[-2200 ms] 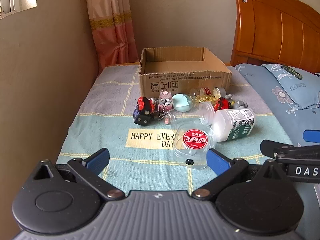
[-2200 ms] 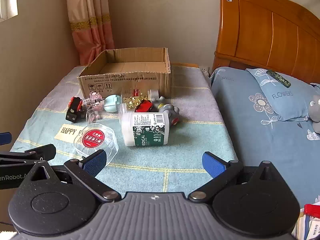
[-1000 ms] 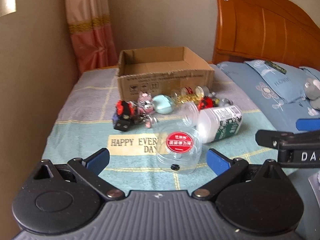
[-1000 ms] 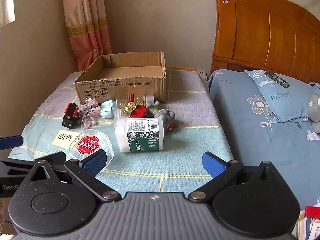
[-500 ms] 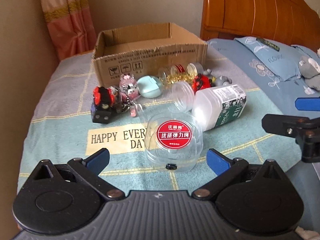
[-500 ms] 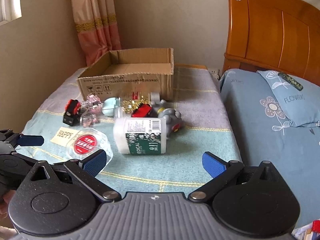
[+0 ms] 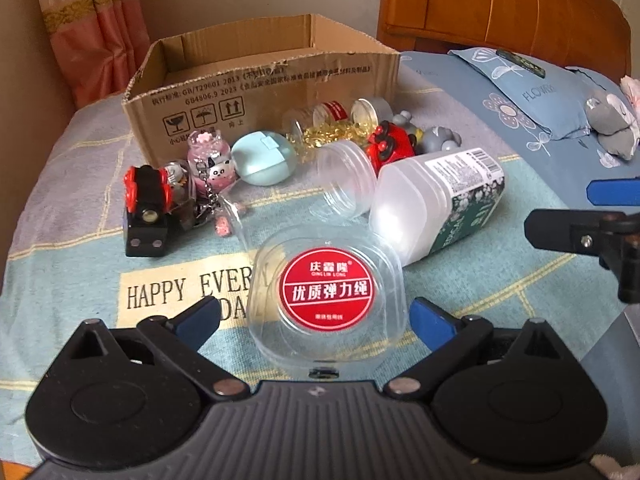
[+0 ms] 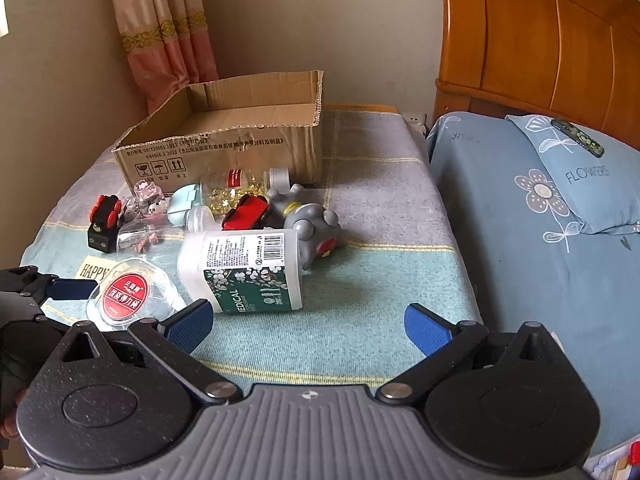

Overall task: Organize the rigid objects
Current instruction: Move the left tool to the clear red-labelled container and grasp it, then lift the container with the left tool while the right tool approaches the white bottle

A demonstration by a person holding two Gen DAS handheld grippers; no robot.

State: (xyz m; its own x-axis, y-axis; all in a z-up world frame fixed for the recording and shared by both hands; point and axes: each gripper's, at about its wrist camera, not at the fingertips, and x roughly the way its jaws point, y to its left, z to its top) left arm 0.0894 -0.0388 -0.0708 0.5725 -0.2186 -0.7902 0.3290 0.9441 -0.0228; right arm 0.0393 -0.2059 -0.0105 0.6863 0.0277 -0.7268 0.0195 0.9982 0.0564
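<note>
Items on a woven cloth (image 7: 80,168), pale blue and grey with yellow grid lines and a cream printed panel, listed left to right:

- Black block toy (image 7: 146,210), boxy, with glossy red wheels on top; stands near the cloth's left side
- Pink keychain bottle (image 7: 210,160), small, clear and rounded, with a metal chain trailing below it
- Mint-green case (image 7: 264,158), smooth matte oval, just beside the pink bottle
- Cardboard box (image 7: 260,84), corrugated brown with a torn rim and printed black symbols, open-topped, behind the row
- Clear round container (image 7: 326,296), thin glossy plastic with a round red label; it lies between the fingers of the left gripper (image 7: 316,320), whose jaws are closing, blue ribbed pads close to its sides but not yet pressing
- Clear open jar (image 7: 346,182), ridged neck, on its side
- Spilled amber capsules (image 7: 334,132) beside a small clear bottle
- Red toy car (image 7: 390,146), glossy
- White bottle (image 7: 438,204), translucent squared plastic with a dark green floral label, lying on its side
- Grey figure (image 8: 310,220), rounded and matte
- Right gripper (image 8: 308,324), released, jaws spread wide over bare cloth, nothing between them
- Blue flowered pillow (image 8: 576,176) on the bed, against a polished wooden headboard (image 8: 540,40)
</note>
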